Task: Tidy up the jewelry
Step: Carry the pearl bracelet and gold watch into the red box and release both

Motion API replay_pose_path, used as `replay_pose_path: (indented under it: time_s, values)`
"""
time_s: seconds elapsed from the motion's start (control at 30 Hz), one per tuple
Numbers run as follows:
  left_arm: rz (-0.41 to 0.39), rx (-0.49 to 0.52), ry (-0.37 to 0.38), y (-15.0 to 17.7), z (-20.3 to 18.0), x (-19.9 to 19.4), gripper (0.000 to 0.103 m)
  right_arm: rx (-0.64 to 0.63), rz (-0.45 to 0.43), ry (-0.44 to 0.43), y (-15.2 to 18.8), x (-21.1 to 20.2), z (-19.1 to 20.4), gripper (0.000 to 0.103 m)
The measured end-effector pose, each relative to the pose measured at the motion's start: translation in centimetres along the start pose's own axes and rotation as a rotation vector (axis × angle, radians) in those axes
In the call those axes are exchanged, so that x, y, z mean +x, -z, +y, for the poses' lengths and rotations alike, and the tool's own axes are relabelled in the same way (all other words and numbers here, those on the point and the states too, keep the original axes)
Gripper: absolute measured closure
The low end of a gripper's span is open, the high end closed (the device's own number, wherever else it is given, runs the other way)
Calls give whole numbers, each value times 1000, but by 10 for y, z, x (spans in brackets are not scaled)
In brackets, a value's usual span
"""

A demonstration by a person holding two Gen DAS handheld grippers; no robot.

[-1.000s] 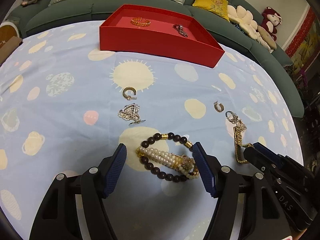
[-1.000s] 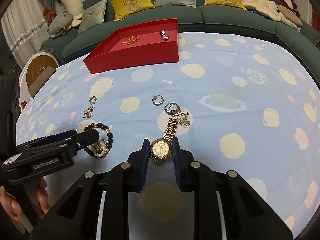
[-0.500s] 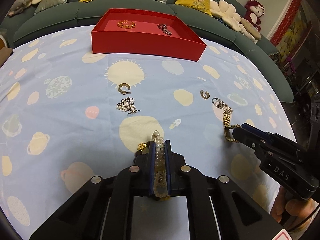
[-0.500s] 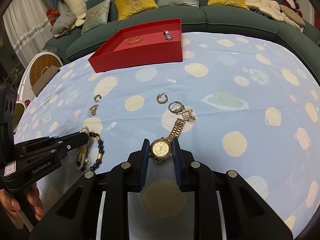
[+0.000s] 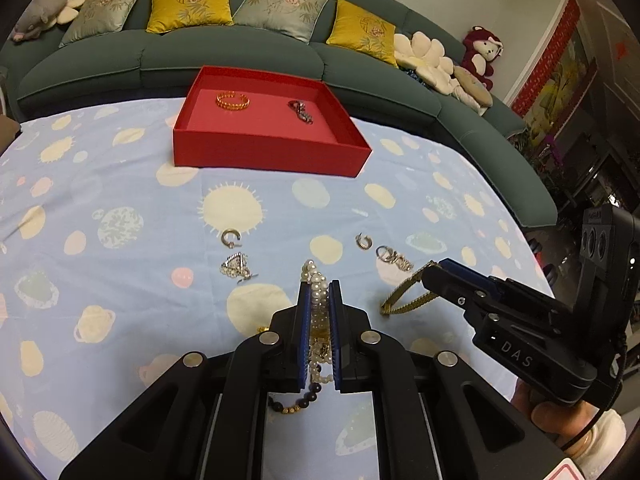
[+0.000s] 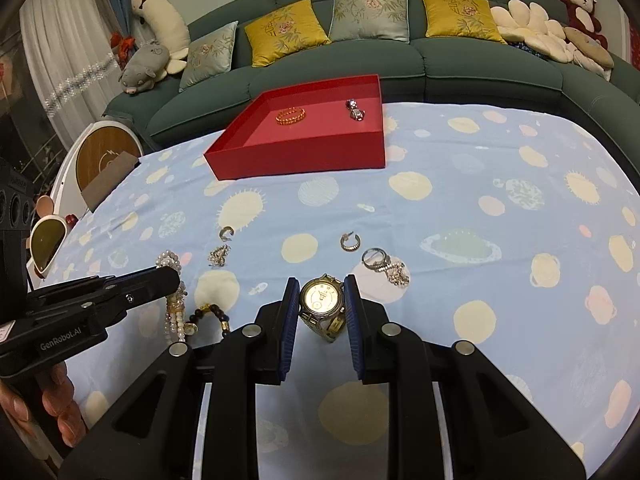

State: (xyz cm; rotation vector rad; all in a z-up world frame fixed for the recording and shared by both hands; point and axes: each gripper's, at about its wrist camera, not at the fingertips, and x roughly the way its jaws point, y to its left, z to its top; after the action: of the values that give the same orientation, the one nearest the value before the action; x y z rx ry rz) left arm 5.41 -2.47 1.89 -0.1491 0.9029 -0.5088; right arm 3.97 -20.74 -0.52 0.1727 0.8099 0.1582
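My left gripper [image 5: 319,286] is shut on a pearl bracelet [image 5: 317,292], lifted off the cloth; a dark bead bracelet [image 5: 298,402] dangles below it. In the right wrist view the pearls [image 6: 176,308] and dark beads [image 6: 210,314] hang from that gripper [image 6: 170,276]. My right gripper [image 6: 322,284] is shut on a gold watch [image 6: 322,298], raised above the table; its band [image 5: 404,298] trails down in the left wrist view. A red tray [image 5: 264,152] at the far side holds a gold bangle [image 5: 233,101] and a silver piece [image 5: 301,111].
On the planet-print tablecloth [image 5: 120,220] lie a hoop earring [image 5: 231,237], a crystal pendant [image 5: 236,266], a second hoop earring [image 5: 363,241] and a silver ring with chain [image 5: 392,258]. A green sofa [image 5: 240,56] with cushions curves behind. Sunglasses [image 6: 46,240] rest off the left edge.
The left jaws closed on the pearl bracelet and lifted it, the dark beads hanging with it. The right gripper rose with the watch, pulling its band off the cloth.
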Motion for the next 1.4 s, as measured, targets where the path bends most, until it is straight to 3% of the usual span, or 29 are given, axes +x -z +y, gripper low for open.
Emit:
replay_pose_path:
  time_s: [0.33,0.53,0.73,1.03,1.4]
  values:
    - [-105,-4,-39,-46,6,-30,96,-10,-113,-26,-37,-23,14,81]
    - [-166,38,-110,-92,8,-34,96,-29,-210,-24,-84,-31,27,81]
    - [-218,95,-186,-152,22,-6,96,7,-265,-48,-146,-15,17,81]
    - [-176,45,-211,-216,58,83,96,5,-207,-25,-210,74,-2,81]
    - [-46,-30,-258,-222,97,162,93,37,-54,4,-205,175,-30,81]
